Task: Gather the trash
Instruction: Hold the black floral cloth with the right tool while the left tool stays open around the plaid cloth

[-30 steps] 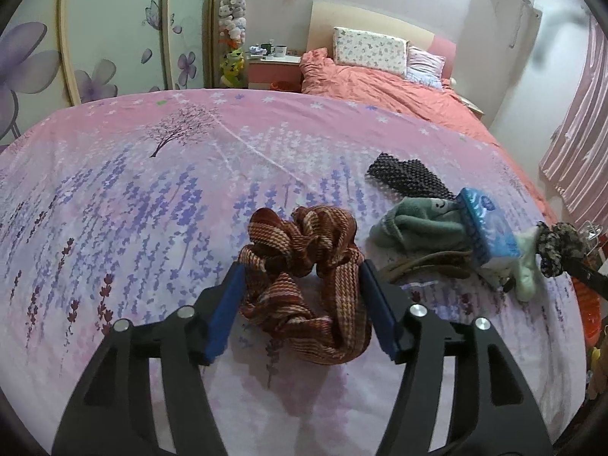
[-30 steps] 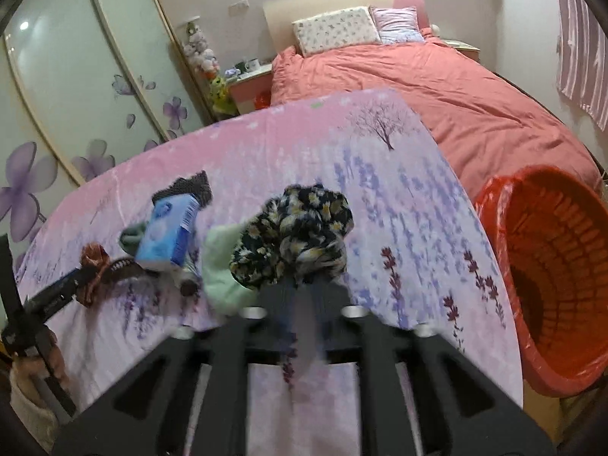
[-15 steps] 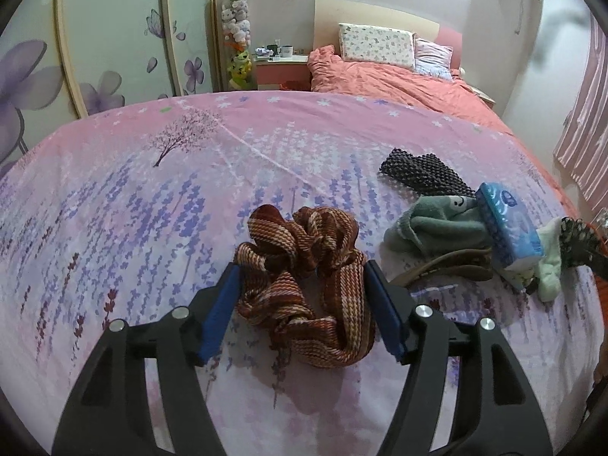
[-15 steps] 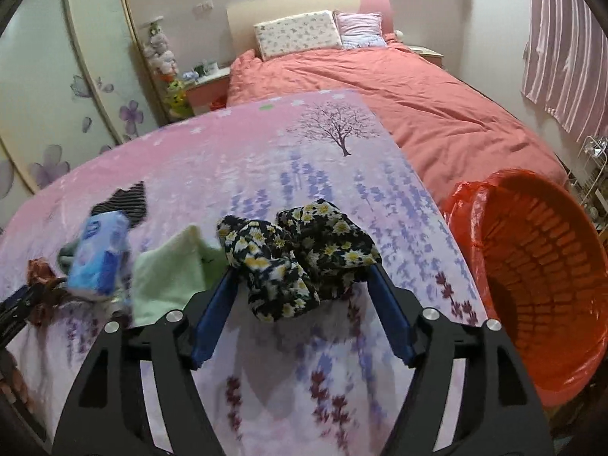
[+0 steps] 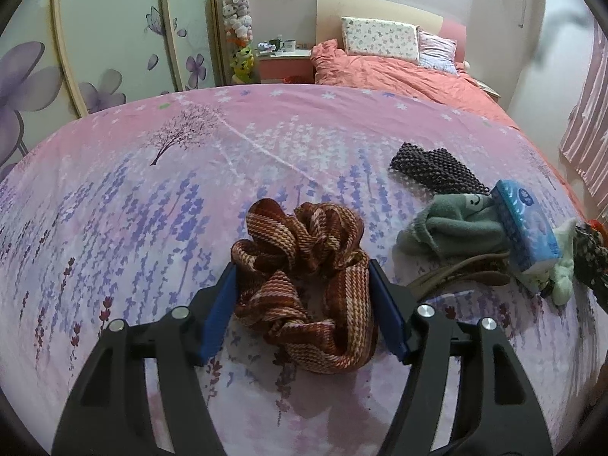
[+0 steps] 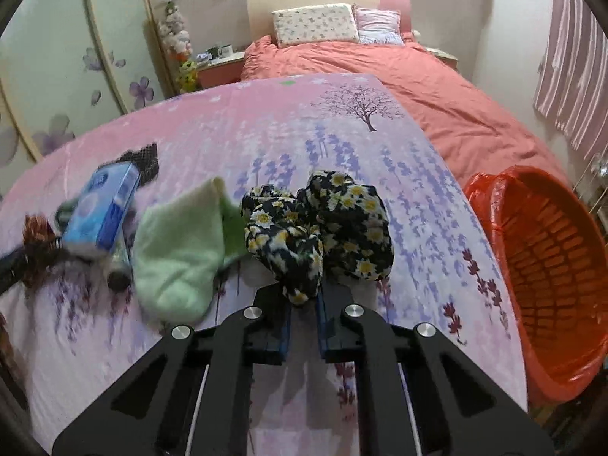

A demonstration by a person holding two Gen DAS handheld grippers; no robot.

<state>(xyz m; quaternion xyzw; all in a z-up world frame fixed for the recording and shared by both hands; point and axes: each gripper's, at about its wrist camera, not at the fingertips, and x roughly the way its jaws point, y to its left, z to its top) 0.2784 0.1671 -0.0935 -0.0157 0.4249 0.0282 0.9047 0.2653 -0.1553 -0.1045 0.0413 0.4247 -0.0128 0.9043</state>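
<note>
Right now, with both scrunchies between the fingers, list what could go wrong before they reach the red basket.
1. The right gripper has just closed on only one edge of the floral scrunchie; a pinch that small may slip when lifted.
2. The left gripper straddles the brown striped scrunchie at its sides; the springy fabric may squeeze out.
3. The red basket stands off the bed's right edge, so a short release could drop a scrunchie on the floor.
</note>
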